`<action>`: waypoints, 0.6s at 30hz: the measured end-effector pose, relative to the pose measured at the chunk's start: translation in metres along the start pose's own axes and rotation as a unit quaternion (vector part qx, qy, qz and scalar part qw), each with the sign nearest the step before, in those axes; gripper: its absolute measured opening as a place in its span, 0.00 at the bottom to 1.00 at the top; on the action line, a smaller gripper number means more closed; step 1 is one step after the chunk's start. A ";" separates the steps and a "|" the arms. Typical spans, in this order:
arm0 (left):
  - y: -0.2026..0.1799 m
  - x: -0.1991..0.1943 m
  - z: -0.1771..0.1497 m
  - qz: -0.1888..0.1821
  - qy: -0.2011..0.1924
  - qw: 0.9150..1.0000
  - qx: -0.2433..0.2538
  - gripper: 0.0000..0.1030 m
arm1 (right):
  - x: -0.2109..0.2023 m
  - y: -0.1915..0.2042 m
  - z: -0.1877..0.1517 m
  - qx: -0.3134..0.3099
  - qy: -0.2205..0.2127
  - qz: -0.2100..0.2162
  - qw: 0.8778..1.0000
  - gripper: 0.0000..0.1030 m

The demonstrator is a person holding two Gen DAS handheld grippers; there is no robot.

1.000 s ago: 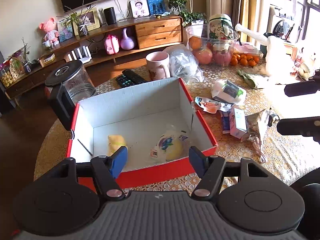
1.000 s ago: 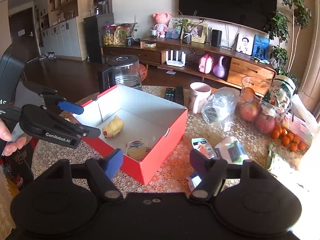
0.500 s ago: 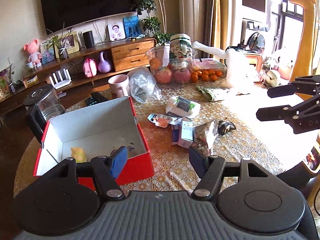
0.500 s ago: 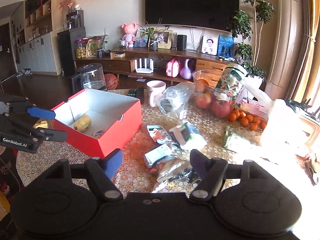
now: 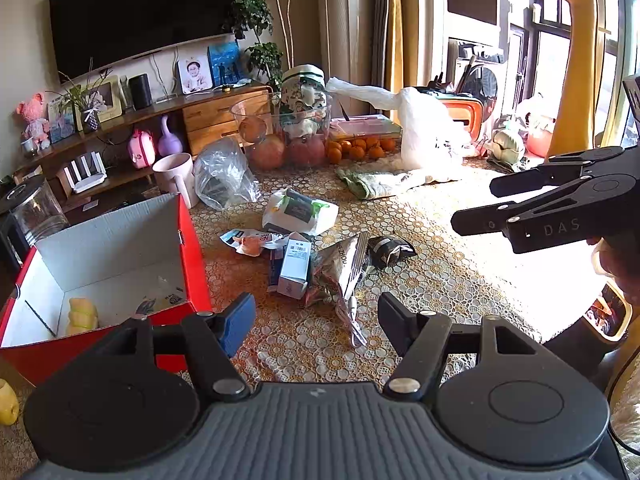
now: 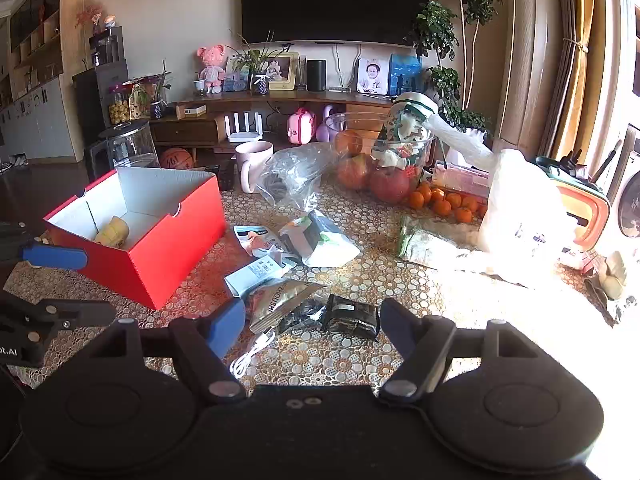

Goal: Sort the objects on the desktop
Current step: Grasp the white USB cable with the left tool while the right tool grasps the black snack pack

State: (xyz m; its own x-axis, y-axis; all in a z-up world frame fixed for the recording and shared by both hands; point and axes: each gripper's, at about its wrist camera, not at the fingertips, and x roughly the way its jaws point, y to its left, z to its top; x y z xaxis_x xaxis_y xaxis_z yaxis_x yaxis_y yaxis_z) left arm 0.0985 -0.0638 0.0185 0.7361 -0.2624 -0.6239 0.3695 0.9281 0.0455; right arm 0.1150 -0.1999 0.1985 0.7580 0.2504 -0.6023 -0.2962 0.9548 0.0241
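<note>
**Inspector A:** What stood at the left of the bench (image 6: 400, 280)?

**Inspector B:** A red cardboard box (image 6: 168, 248), lid off, with a yellow wrapped item (image 6: 114, 232) lying on its white floor. Behind it stood a glass jar with a black lid (image 6: 128, 146) and a pink mug (image 6: 252, 164).

**Inspector A:** And the loose articles?

**Inspector B:** Heaped just right of the box: a small white carton (image 5: 296, 266), a silver foil packet (image 5: 336, 268), a black sachet (image 6: 352, 316), a white cable (image 6: 252, 354) and a wet-wipe pack (image 5: 300, 212). Farther back were a clear plastic bag (image 6: 296, 172), a glass fruit bowl (image 6: 380, 156) and a row of oranges (image 6: 444, 202).

**Inspector A:** The claws?

**Inspector B:** The left claw (image 5: 316, 318) was released, nothing between its fingers, above the cloth in front of the heap. The right claw (image 6: 312, 326) was likewise released and empty, above the foil packet and sachet. Neither touched any article.
</note>
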 end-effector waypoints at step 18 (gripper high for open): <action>-0.034 0.070 -0.024 -0.025 0.035 0.999 0.003 0.80 | 0.054 -0.032 -0.023 0.026 0.027 -0.014 0.999 0.76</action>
State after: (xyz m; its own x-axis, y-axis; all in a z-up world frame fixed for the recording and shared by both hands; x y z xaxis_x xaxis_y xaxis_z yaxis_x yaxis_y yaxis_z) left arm 0.1240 -0.1074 -0.0449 0.6750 -0.2894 -0.6787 0.4081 0.9128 0.0167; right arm 0.1522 -0.2208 0.1464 0.7325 0.2155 -0.6458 -0.2438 0.9687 0.0467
